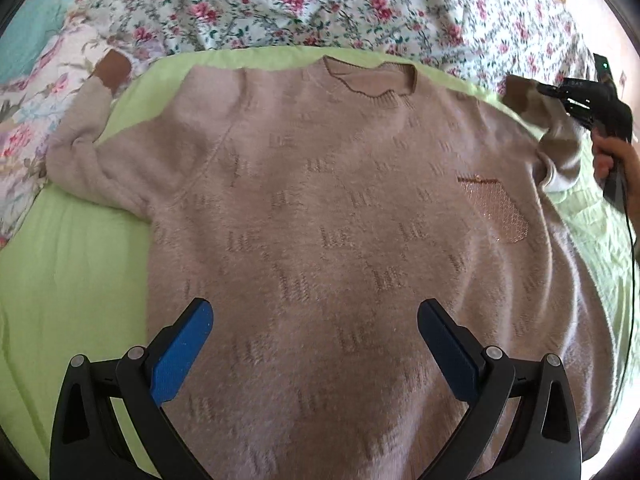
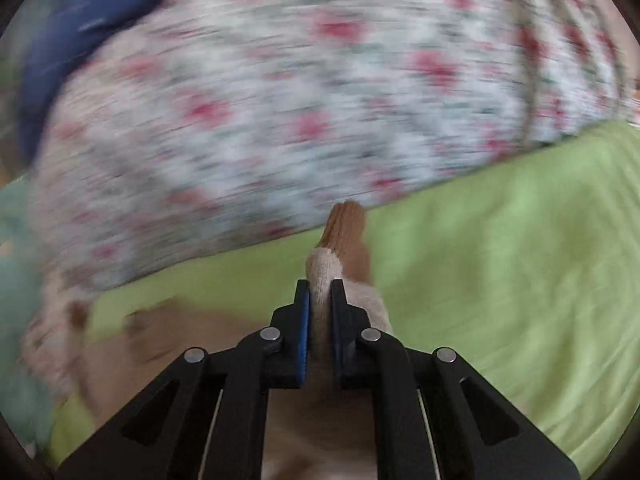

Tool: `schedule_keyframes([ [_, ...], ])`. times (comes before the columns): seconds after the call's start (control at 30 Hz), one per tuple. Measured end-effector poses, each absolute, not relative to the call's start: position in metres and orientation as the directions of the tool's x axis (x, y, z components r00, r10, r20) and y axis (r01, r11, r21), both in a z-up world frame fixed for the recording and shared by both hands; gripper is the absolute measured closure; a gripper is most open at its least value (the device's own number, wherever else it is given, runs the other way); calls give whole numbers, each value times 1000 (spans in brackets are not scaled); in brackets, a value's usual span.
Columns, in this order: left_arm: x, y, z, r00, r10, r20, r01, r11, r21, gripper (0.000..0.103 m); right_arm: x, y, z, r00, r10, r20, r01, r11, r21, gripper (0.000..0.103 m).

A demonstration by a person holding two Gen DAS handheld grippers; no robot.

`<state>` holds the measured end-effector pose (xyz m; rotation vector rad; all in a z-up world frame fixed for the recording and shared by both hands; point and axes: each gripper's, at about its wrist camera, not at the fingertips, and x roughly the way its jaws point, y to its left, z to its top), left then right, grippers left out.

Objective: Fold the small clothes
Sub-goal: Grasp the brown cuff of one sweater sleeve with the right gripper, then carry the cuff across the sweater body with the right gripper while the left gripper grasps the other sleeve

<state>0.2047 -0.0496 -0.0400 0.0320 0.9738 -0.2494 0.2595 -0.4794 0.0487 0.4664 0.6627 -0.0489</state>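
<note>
Your right gripper (image 2: 320,292) pinches the sweater's (image 1: 340,220) sleeve cuff (image 2: 344,224); left gripper (image 1: 316,320) hangs wide and empty. A fast swing could slip the cuff loose.

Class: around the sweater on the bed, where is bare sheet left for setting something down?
Bare green sheet lies beside the sweater, below its spread sleeve. The far edge is crowded by the floral quilt; there the right gripper pinches the other sleeve.

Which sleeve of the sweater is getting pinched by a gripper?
The sleeve at the picture's right in the left wrist view. The right gripper is shut on it near its brown cuff. The other sleeve lies untouched.
</note>
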Motion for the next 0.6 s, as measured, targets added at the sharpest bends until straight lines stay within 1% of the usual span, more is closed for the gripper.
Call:
schedule_keyframes([
  [0.13, 200, -35, -35, 545, -213, -811, 196, 973, -124, 1, 267, -380, 55, 783, 293, -549, -25, 897, 442, 93],
  [0.23, 200, -21, -32, 545, -240, -803, 172, 970, -174, 1, 276, -307, 51, 742, 432, -512, -190, 869, 458, 93],
  [0.37, 203, -1, -32, 542, -297, -786, 148, 954, -259, 1, 283, -243, 27, 655, 526, -542, -292, 838, 460, 93],
  [0.47, 208, 9, -34, 540, -346, -767, 141, 936, -323, 1, 287, -209, 3, 580, 552, -599, -340, 832, 438, 93],
  [0.5, 213, 12, -36, 531, -375, -760, 140, 923, -357, 1, 287, -201, -4, 558, 553, -619, -350, 833, 428, 89],
  [0.53, 217, 13, -39, 521, -393, -757, 138, 915, -380, 1, 287, -193, -13, 530, 550, -646, -351, 835, 423, 89],
  [0.6, 227, 14, -44, 506, -436, -744, 137, 892, -430, 1, 284, -187, -26, 479, 547, -687, -335, 837, 433, 74],
])
